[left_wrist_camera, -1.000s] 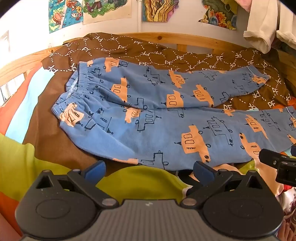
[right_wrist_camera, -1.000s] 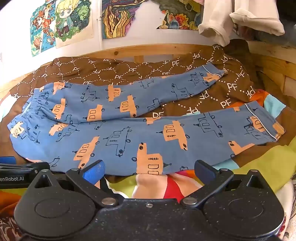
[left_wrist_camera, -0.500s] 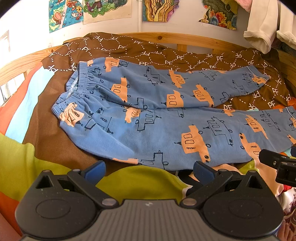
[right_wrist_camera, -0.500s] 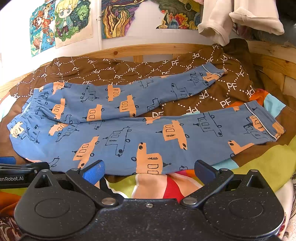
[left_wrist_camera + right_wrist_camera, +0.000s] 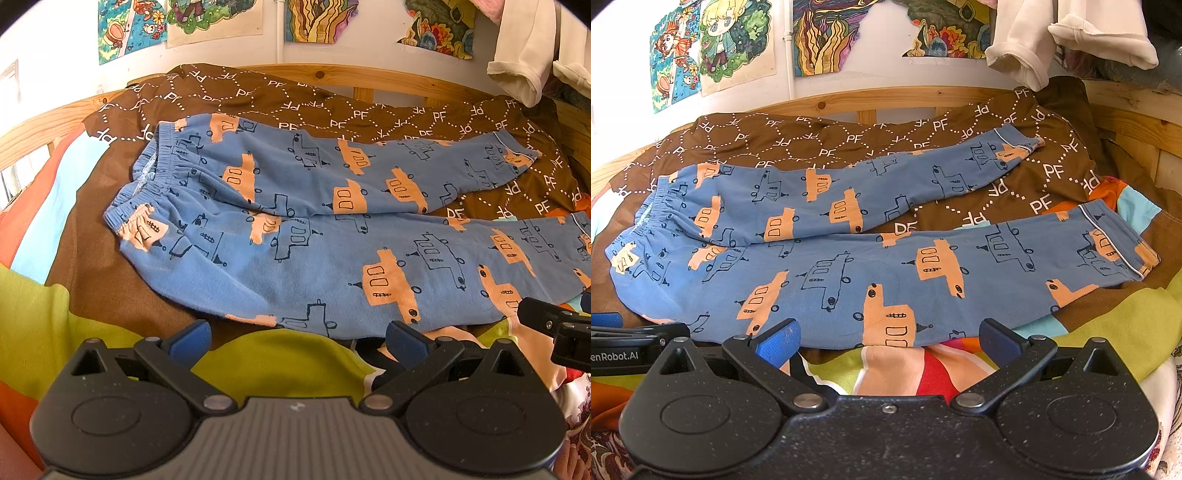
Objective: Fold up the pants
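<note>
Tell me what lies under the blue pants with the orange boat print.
The blue pants with orange boat print lie on a brown quilt with white PF lettering, their near edge over a multicoloured sheet. What sits beneath the covered middle cannot be seen.

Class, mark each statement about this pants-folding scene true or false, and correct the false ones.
1. The blue pants lie spread out, the two legs apart at the cuffs. True.
2. The left gripper is clamped on the waistband. False: it is open and holds nothing, short of the near edge of the pants.
3. The waistband lies on the left in both views. True.
4. The pants rest on a plain white sheet. False: they lie on a brown blanket printed with "PF".
5. The right gripper is open and empty. True.
</note>
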Demonstrator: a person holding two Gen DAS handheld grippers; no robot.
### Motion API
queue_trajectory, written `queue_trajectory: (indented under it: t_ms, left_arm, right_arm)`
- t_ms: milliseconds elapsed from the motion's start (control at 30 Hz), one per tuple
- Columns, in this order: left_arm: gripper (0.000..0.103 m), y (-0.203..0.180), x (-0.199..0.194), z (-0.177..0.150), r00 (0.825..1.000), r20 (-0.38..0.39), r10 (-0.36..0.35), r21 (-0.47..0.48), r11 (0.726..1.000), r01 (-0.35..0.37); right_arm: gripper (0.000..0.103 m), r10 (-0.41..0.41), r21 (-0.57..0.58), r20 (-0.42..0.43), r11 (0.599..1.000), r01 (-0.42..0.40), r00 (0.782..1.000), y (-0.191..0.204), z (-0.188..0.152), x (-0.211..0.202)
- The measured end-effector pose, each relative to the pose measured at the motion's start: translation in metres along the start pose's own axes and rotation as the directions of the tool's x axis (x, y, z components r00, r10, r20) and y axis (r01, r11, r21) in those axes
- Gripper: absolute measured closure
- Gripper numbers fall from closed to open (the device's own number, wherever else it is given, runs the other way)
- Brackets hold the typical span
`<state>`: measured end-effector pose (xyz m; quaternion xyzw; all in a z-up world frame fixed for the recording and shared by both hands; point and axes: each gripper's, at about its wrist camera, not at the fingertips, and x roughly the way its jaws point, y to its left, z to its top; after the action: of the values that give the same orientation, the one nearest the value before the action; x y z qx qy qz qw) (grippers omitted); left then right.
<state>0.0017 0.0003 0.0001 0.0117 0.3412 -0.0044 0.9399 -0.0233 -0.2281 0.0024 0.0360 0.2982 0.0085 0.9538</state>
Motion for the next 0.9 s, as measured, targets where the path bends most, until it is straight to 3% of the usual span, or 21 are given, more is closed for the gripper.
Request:
queue_trajectory:
  t_ms: [900]
  left_arm:
    - [0.000, 0.0023, 0.0029, -0.0042, 1.000, -0.012, -0.001, -0.008, 1.000, 0.001]
  right_arm:
    - [0.001, 0.000, 0.001, -0.001, 1.000, 0.000, 1.000, 0.0004, -0.0002, 0.0007]
